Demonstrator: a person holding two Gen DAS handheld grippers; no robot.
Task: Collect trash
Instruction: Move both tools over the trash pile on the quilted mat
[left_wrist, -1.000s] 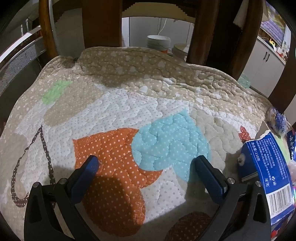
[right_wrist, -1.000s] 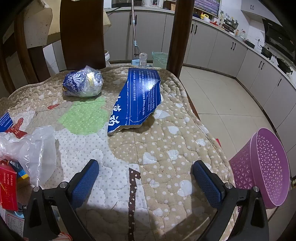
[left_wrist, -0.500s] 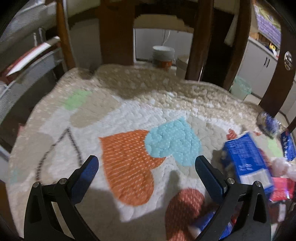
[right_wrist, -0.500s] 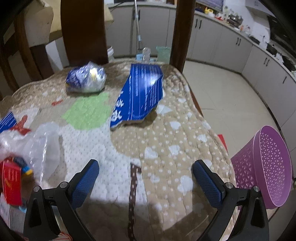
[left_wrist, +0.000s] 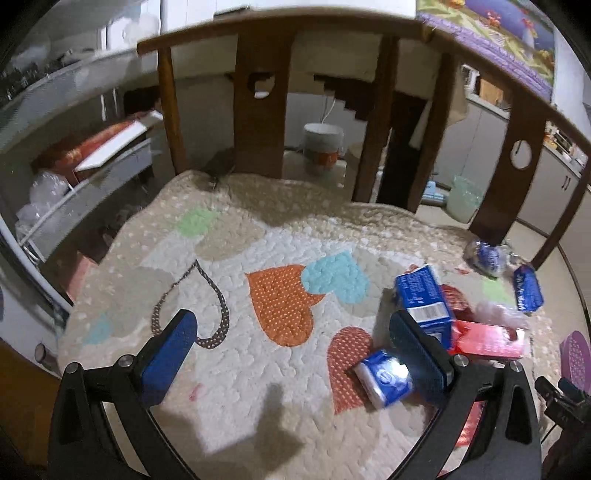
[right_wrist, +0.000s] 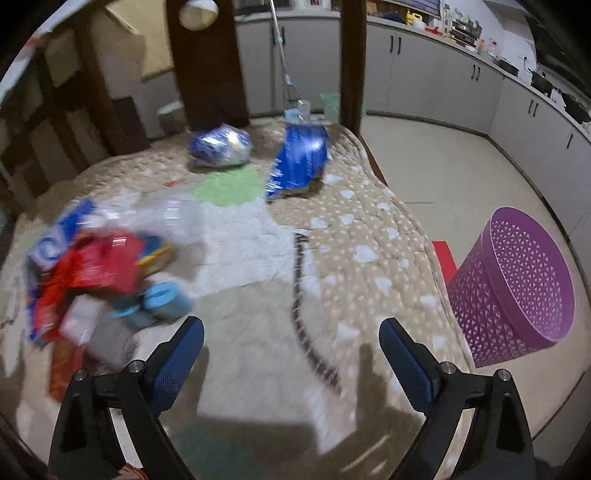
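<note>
Hovering spread and empty, left gripper and right gripper over quilt. Trash pile left, bin on floor. Risk: loose wrappers slip when pinched.

No legible text anywhere: print on blue carton w/ barcode, red box, blue wrapper & small blue pack all too blurred/small to read

Quilted pad strewn with trash

Around its green patch: crumpled foil bag behind, blue wrapper right, blurred pile of cartons left-front.
</note>
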